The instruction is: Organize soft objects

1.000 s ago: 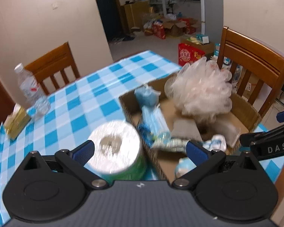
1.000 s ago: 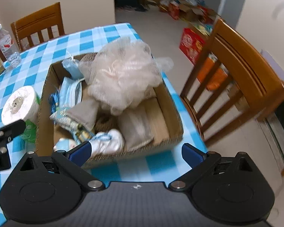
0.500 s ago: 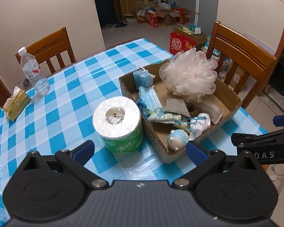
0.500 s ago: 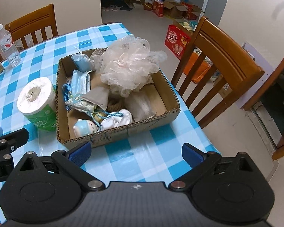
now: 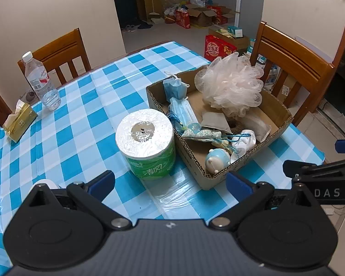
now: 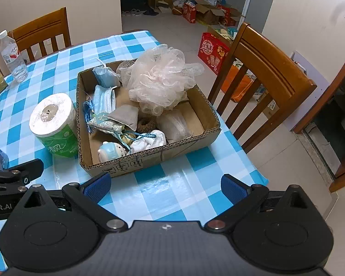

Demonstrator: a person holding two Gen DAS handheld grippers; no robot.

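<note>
Underneath everything lies a table (image 5: 64, 138) covered in a blue-and-white checked plastic cloth, glossy near its front edge. Wooden chairs stand at its far-left corner (image 5: 57, 53) and along its right side (image 6: 266, 69). Beyond the table, a tiled floor runs to an open doorway with cardboard cartons and red snack boxes (image 5: 215, 49) scattered about.

On the far-left part of the table a clear water bottle (image 5: 40, 80) stands upright, with a yellow tissue pack (image 5: 19, 120) just beside it.

A shallow cardboard box (image 6: 149, 158) sits toward the right side of the table. It holds the soft things: a pale pink mesh bath pouf (image 6: 161, 78) piled at the back, blue face masks (image 6: 104, 96) along the left wall, a grey fabric pouch (image 6: 126, 115) in the middle, a floral pouch with blue cord (image 6: 105, 124), a brown hair scrunchie (image 6: 146, 124), white cloth (image 6: 149, 141), and a small light-blue plush figure (image 6: 110, 151) at the front left corner.

A toilet paper roll (image 5: 146, 142) in green wrap stands upright just outside the box's left wall.

Both tools hover over the table's near edge, away from the box. The left gripper (image 5: 170, 184) is spread wide and empty; the right gripper (image 6: 165, 184) is likewise spread and holds nothing.
</note>
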